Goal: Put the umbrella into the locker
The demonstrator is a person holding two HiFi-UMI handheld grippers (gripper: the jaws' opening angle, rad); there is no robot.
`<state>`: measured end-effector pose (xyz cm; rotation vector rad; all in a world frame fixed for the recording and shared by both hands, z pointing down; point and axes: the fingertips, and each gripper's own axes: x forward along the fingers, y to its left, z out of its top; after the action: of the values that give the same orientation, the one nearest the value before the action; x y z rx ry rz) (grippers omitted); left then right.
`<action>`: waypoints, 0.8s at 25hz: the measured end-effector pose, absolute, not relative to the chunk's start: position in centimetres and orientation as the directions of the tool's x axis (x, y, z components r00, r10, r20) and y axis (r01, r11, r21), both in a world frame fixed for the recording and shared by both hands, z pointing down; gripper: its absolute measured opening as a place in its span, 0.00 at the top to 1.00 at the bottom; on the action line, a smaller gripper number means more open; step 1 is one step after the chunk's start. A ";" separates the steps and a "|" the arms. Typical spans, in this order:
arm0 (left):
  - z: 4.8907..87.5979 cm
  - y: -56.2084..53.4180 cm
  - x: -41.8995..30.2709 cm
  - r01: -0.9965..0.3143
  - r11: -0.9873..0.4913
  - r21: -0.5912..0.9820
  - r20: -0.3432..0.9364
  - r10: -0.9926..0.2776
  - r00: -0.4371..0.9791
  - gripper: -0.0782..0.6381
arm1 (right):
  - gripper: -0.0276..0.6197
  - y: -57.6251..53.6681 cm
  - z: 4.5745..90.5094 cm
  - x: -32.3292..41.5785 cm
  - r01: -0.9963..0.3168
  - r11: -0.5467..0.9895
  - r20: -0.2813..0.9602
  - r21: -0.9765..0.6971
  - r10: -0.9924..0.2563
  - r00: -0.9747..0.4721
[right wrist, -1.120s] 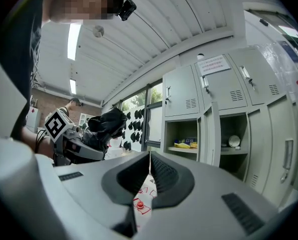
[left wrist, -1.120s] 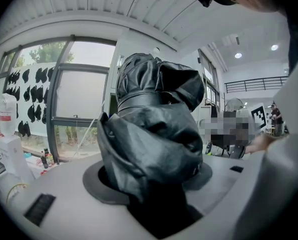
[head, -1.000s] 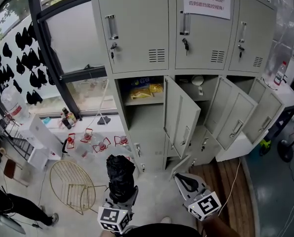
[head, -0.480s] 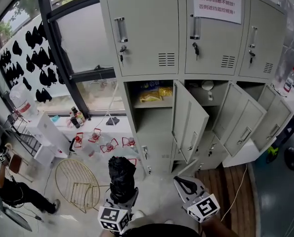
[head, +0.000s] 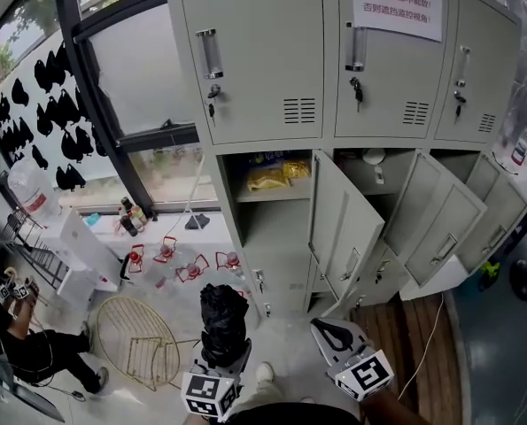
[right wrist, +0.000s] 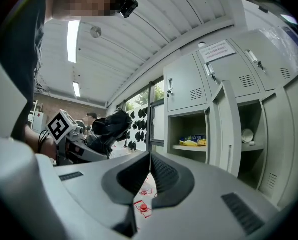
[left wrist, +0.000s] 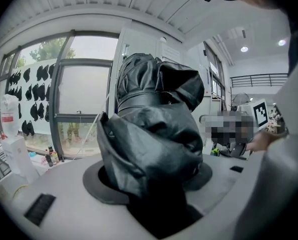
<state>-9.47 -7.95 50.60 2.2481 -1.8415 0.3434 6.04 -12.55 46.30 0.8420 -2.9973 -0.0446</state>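
Observation:
A folded black umbrella (head: 223, 319) stands upright in my left gripper (head: 222, 351), which is shut on its lower end; it fills the left gripper view as a crumpled black bundle (left wrist: 154, 129) between the pads. The grey locker bank (head: 263, 60) rises ahead. One compartment (head: 276, 233) in its left column stands open, its door (head: 343, 224) swung right, with yellow snack packets (head: 268, 177) on the shelf above. My right gripper (head: 327, 328) hangs low to the right, jaws shut (right wrist: 150, 176) on nothing. The right gripper view also catches the umbrella (right wrist: 109, 125).
Two more locker doors (head: 445, 228) hang open to the right. A gold wire chair (head: 135, 339) and small red-and-white items (head: 179, 259) sit on the floor at left. A person (head: 24, 352) sits at far left. A white cable (head: 422, 326) trails over the wooden floor.
Both grippers and the camera have edged toward the lockers, which look slightly nearer. The left gripper still holds the umbrella; the right stays shut.

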 end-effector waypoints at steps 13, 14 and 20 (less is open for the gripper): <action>50.2 -17.0 -11.9 -0.958 -0.287 -0.009 0.282 -0.920 0.273 0.52 | 0.91 -18.8 46.6 1.8 -0.560 0.828 0.092 0.039 -0.561 -0.823; 50.3 -17.6 -12.1 -0.956 -0.292 -0.008 0.284 -0.918 0.278 0.52 | 0.91 -19.3 46.6 1.5 -0.562 0.826 0.113 0.039 -0.563 -0.819; 51.0 -21.0 -13.5 -0.949 -0.314 0.004 0.304 -0.904 0.300 0.52 | 0.91 -22.1 46.3 0.0 -0.566 0.819 0.053 0.095 -0.572 -0.819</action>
<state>-13.53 -21.02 50.96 2.3793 -1.7179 0.3668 -0.04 -22.15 46.29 0.9148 -2.9202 -0.1142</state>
